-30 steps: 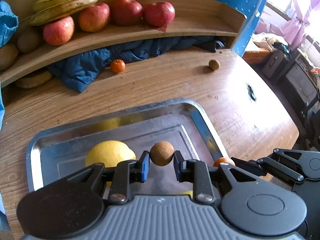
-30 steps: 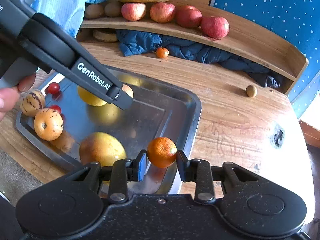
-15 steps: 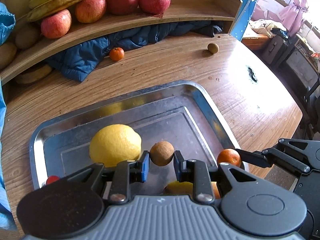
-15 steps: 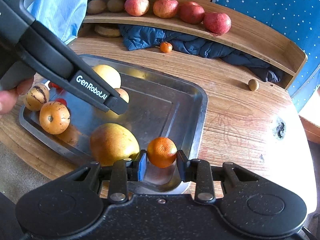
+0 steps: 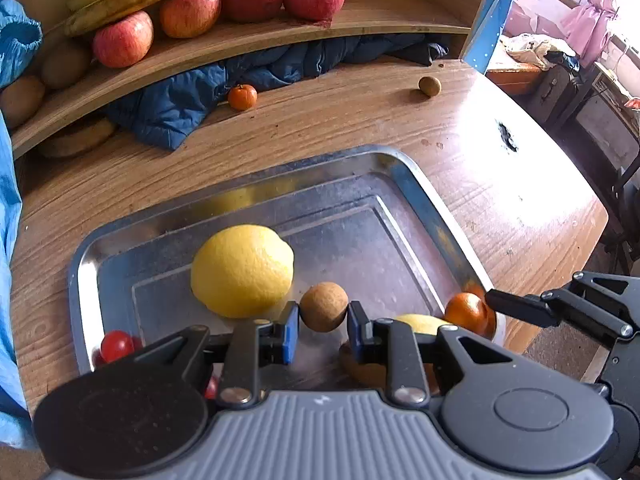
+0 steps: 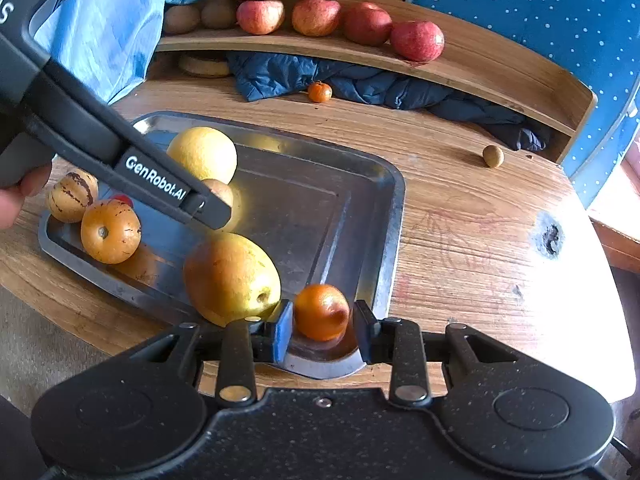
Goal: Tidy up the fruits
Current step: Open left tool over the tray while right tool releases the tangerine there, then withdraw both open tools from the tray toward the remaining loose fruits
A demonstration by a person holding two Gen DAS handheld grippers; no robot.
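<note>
My left gripper [image 5: 323, 330] is shut on a small brown round fruit [image 5: 323, 306] and holds it low over the steel tray [image 5: 408, 176], beside a big yellow lemon [image 5: 242, 270]. My right gripper [image 6: 322, 330] has opened a little around a small orange [image 6: 321, 311], which rests in the tray's near right corner [image 6: 394, 216] next to a yellow-orange mango [image 6: 231, 278]. The right gripper's finger [image 5: 520, 307] shows beside the orange [image 5: 466, 313] in the left wrist view. The left gripper [image 6: 208, 206] shows in the right wrist view.
On the tray lie an orange speckled fruit [image 6: 110, 231], a striped melon [image 6: 72, 196] and cherry tomatoes [image 5: 117, 345]. Loose on the wooden table are a small orange [image 5: 242, 97] and a brown fruit [image 5: 430, 85]. A shelf [image 5: 360, 32] holds apples and bananas above blue cloth [image 5: 180, 100].
Both grippers came down toward the tray. The right gripper's jaws parted and the orange now rests in the tray corner. The left gripper still grips the brown fruit.
</note>
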